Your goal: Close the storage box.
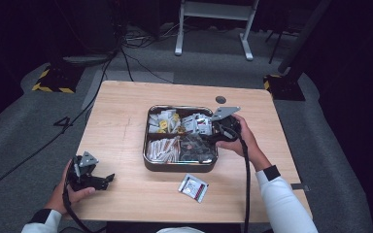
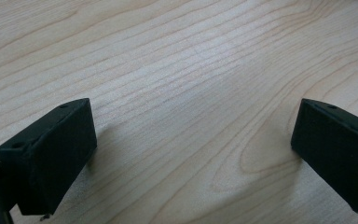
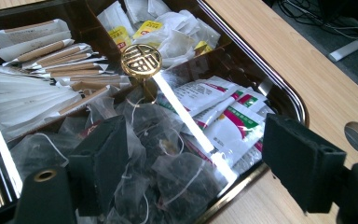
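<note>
Tea bags (image 3: 168,172) are piled in the tray compartment nearest the right gripper (image 3: 191,163). They are seen in the right gripper view as thin see-through pouches with dark leaves inside and fine white strings. Each one is judged to be very light, soft and easy to squash. The mesh could be torn if it is squeezed hard or dragged. The strings look tangled, so more than one bag may be lifted at once. A good place to be pinched is the puffy top of a single bag, not the string.

The tray (image 1: 148,160) is a dark square box with four parts, and it is set in the middle of the table (image 1: 126,107). A gold knob (image 3: 141,59) is seen at its centre. Paper sachets (image 3: 223,116) lie in the part beside the tea bags.

The right gripper's jaws are spread wide above the tea bags, and nothing is held. One jaw seems close to the bags, but touching cannot be told.

The left gripper (image 2: 191,154) is also spread wide, with bare wood between its jaws. A lone sachet (image 1: 193,187) lies on the table just in front of the tray.
</note>
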A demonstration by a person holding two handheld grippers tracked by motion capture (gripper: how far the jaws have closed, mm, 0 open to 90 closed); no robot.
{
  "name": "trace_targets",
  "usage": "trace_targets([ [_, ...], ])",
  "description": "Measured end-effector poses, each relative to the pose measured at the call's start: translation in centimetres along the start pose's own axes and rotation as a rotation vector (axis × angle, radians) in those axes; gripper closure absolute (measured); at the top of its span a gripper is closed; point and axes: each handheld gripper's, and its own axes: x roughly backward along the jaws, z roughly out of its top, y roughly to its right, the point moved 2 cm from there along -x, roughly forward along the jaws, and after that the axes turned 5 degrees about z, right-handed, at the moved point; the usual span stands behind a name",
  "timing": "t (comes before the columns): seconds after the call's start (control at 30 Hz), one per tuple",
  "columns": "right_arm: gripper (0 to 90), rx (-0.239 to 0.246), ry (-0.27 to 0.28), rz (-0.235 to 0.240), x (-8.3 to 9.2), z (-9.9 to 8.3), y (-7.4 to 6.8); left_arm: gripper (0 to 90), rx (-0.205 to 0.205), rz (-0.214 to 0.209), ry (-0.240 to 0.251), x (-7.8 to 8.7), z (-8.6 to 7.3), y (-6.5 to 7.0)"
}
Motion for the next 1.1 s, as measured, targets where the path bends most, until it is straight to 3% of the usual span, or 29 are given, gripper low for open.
trace_targets([
  [0.6, 23.7, -0.009, 0.003, -0.015, 1.9, -2.2, 0.2, 0.3, 0.000, 0.000, 0.000, 0.0, 0.0, 0.0],
  [1.1, 23.3, -0.045, 0.004, -0.025, 3.7, -4.9, 0.5, 0.3, -0.001, 0.000, -0.002, 0.0, 0.0, 0.0],
])
